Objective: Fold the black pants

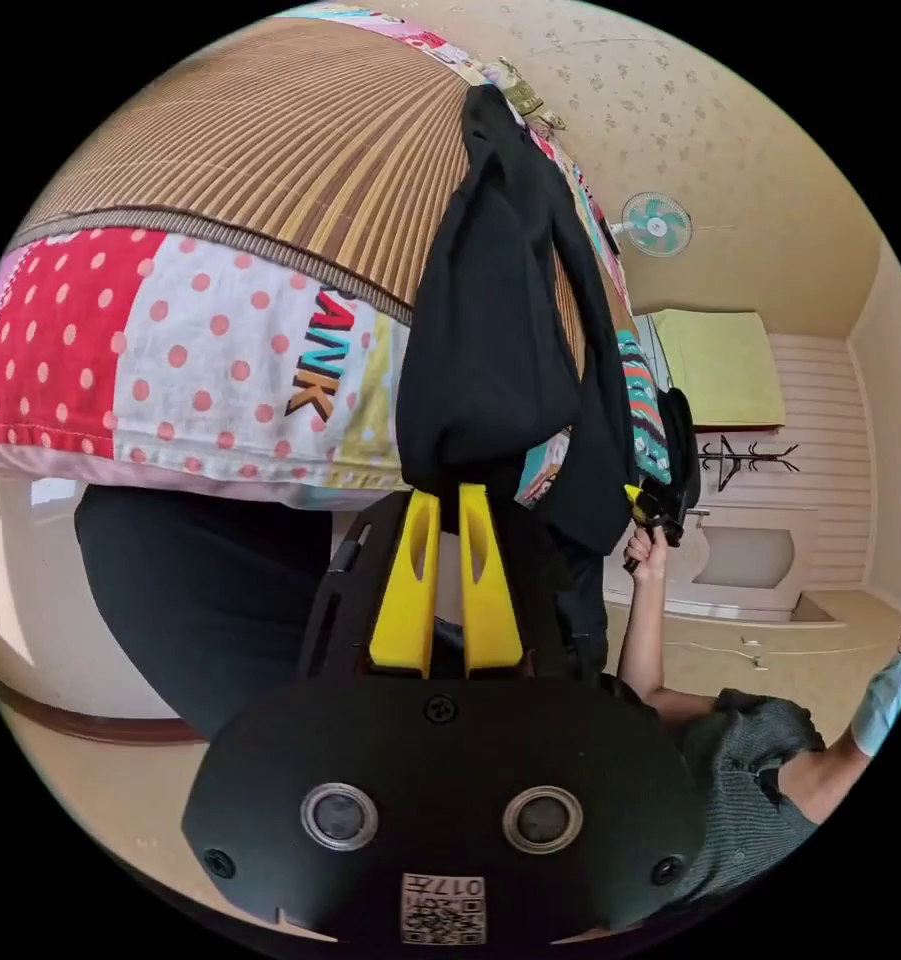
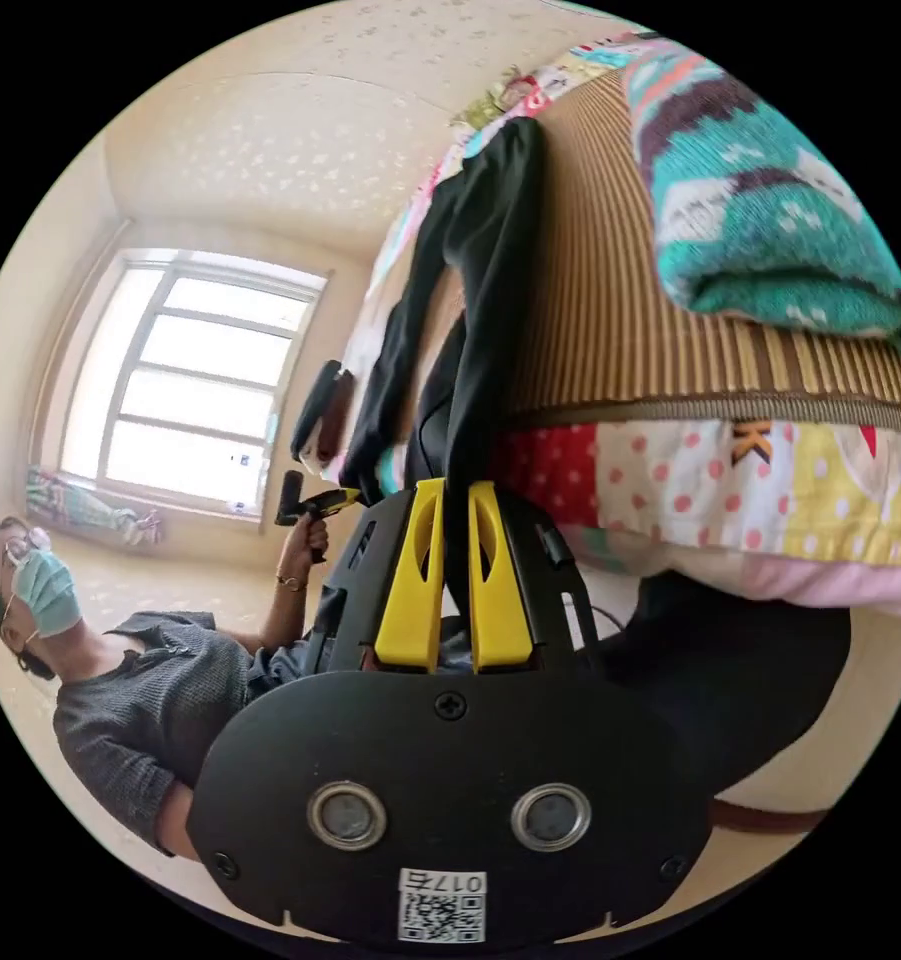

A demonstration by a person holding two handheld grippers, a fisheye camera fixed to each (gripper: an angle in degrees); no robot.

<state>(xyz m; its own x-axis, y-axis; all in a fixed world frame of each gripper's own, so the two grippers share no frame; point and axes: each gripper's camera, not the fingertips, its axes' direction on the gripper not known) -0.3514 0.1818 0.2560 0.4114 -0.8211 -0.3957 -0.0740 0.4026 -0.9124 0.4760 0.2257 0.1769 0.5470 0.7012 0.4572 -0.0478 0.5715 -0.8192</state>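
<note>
- We see a ribbed bamboo mat (image 1: 270, 150) covering the top of the bed, edged with a brown border.
- Under it we find a patchwork quilt (image 1: 170, 350) with red and white polka-dot panels, hanging over the bed's side.
- We spot a teal patterned knit (image 2: 770, 200) lying on the mat near its edge.
- We make out a teal wall fan (image 1: 656, 223) high on the beige wall.
- We note a yellow-green curtain (image 1: 725, 368) beside a paneled wall.
- We see a bright window (image 2: 195, 380) with a white frame.
</note>
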